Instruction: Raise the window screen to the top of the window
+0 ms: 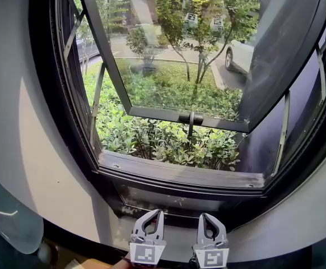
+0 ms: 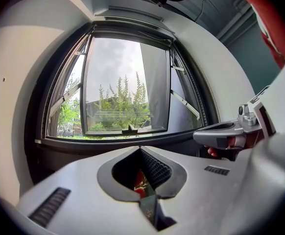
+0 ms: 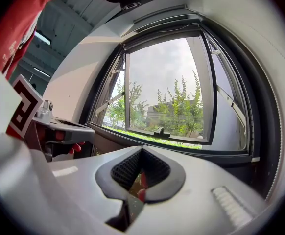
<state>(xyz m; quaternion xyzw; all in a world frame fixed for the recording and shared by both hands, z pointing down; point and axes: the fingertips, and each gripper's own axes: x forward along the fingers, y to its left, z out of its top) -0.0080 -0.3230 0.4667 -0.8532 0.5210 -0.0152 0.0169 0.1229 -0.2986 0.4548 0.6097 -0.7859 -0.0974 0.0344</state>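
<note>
Head view: left gripper (image 1: 150, 216) and right gripper (image 1: 210, 219) are resting side by side beneath the sill (image 1: 180, 175), both jaws clenched on nothing, seemingly parked. Left gripper view: beyond its jaws, the window (image 2: 125, 82) is showing no mesh. Right gripper view: likewise, so I cannot tell where the window screen is sitting.

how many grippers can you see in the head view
2. The left gripper is at the bottom edge, just left of centre, below the window sill. The right gripper is beside it, just right of centre. Both are shut. No others show.
</note>
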